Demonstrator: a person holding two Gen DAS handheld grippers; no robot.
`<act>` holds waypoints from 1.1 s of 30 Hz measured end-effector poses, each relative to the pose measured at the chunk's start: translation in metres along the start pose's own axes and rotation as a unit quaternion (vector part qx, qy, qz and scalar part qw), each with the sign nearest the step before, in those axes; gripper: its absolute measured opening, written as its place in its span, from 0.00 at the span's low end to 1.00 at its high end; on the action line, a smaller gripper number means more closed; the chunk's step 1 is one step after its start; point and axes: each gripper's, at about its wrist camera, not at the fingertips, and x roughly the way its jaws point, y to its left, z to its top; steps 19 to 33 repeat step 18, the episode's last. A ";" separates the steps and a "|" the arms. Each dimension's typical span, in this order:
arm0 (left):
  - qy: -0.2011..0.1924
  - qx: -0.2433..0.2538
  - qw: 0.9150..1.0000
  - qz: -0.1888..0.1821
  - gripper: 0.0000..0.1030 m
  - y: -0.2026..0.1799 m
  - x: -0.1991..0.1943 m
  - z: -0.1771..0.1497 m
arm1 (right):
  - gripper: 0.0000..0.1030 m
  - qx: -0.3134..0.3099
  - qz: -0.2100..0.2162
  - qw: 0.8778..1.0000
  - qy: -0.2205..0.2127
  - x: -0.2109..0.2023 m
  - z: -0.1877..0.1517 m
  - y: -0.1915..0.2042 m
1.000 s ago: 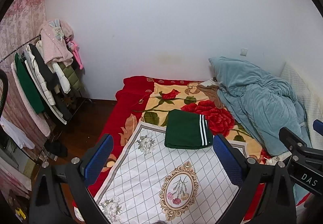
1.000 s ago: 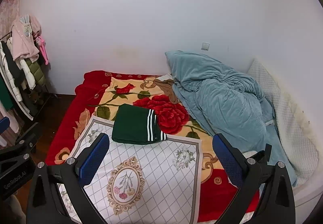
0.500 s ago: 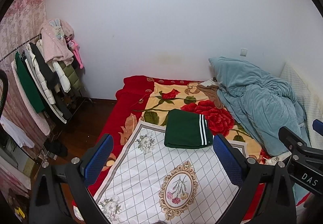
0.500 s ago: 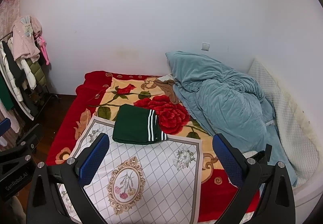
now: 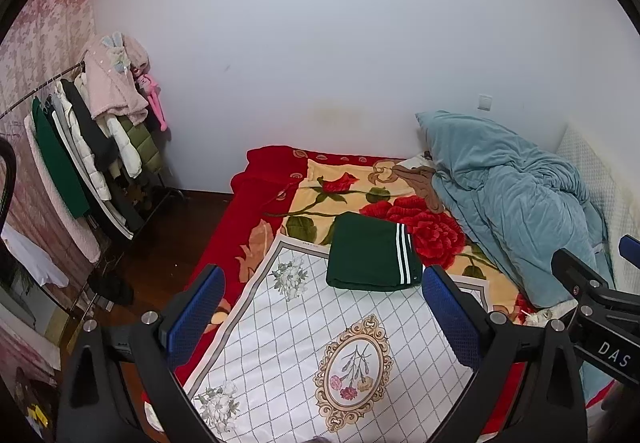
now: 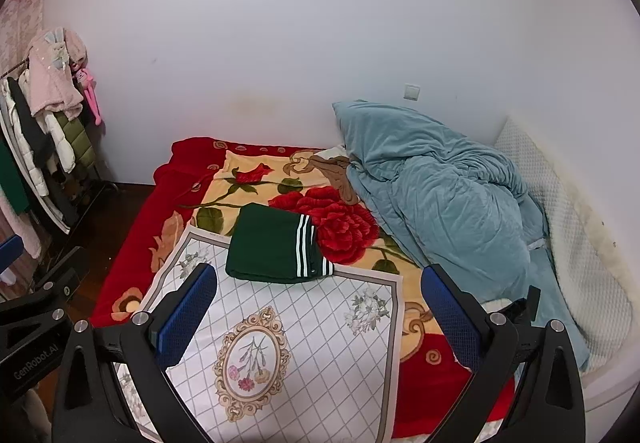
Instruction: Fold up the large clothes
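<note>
A dark green garment (image 5: 370, 253) with white stripes lies folded into a flat rectangle on the bed, at the far edge of a white checked cloth (image 5: 312, 355). The right wrist view shows the same green garment (image 6: 274, 249) and white cloth (image 6: 304, 343). My left gripper (image 5: 322, 309) is open and empty, held well short of the garment. My right gripper (image 6: 320, 307) is open and empty too, also back from it. Each gripper's body shows at the edge of the other's view.
A red floral blanket (image 5: 256, 203) covers the bed. A crumpled teal duvet (image 6: 440, 195) is heaped at the right by the wall, with a white quilted pad (image 6: 580, 227) beyond. A clothes rack (image 5: 80, 147) with hanging coats stands left, over dark wood floor (image 5: 160, 243).
Both views have shifted only slightly; the garment sits a little differently in frame. Both grippers stay open and empty, and the garment has not moved on the bed.
</note>
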 end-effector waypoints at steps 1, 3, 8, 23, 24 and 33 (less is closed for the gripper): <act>-0.001 0.000 1.000 0.001 0.98 -0.001 -0.001 0.000 | 1.00 0.000 0.000 1.000 0.000 0.000 0.000 0.000; -0.001 -0.001 1.000 0.001 0.98 0.000 0.000 -0.001 | 1.00 0.001 0.000 1.000 0.000 0.000 0.000 0.000; -0.001 -0.002 1.000 0.003 0.98 0.001 -0.001 -0.001 | 1.00 0.001 0.001 1.000 0.000 0.000 0.000 0.000; -0.003 -0.007 1.000 0.005 0.98 0.002 -0.003 -0.001 | 1.00 0.000 0.001 1.000 0.000 0.000 -0.001 0.001; -0.003 -0.007 1.000 0.005 0.98 0.002 -0.003 -0.001 | 1.00 0.000 0.001 1.000 0.000 0.000 -0.001 0.001; -0.003 -0.007 1.000 0.005 0.98 0.002 -0.003 -0.001 | 1.00 0.000 0.001 1.000 0.000 0.000 -0.001 0.001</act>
